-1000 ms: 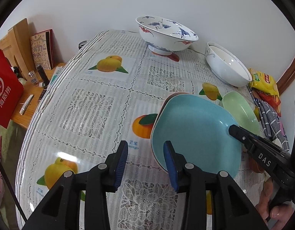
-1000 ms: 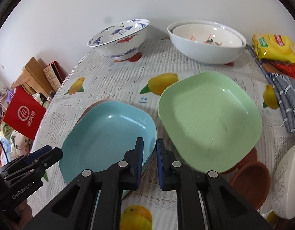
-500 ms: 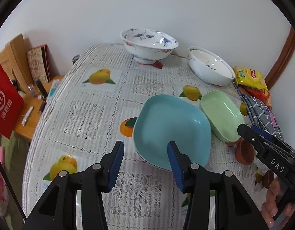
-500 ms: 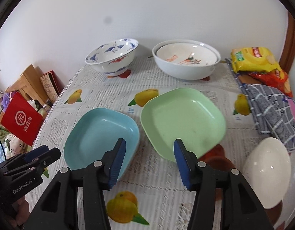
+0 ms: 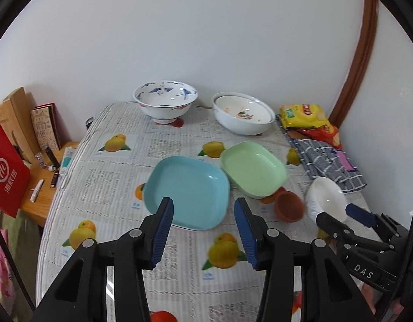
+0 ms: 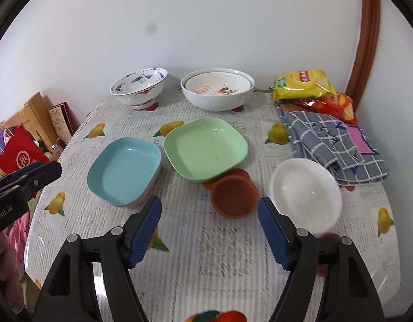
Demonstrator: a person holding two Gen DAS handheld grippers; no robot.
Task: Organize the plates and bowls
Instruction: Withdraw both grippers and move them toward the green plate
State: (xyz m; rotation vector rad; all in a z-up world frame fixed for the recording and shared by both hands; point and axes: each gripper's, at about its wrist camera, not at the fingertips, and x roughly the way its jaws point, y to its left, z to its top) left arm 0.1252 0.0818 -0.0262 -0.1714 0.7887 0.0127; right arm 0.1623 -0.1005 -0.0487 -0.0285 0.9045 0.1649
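Left gripper (image 5: 203, 230): jaws wide, holding nothing, above table | Right gripper (image 6: 209, 230): jaws wide, holding nothing | Blue square plate (image 6: 124, 170): on fruit-print tablecloth (image 6: 220, 241), stacked on another plate | Green square plate (image 6: 205, 147): just right of it, resting on brown bowl (image 6: 234, 197) | White bowl (image 6: 305, 191): farther right

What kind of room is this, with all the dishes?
Probably a dining corner in someone's home. A table with a fruit-print cloth holds bowls and plates, with snack bags and a folded towel beside them.
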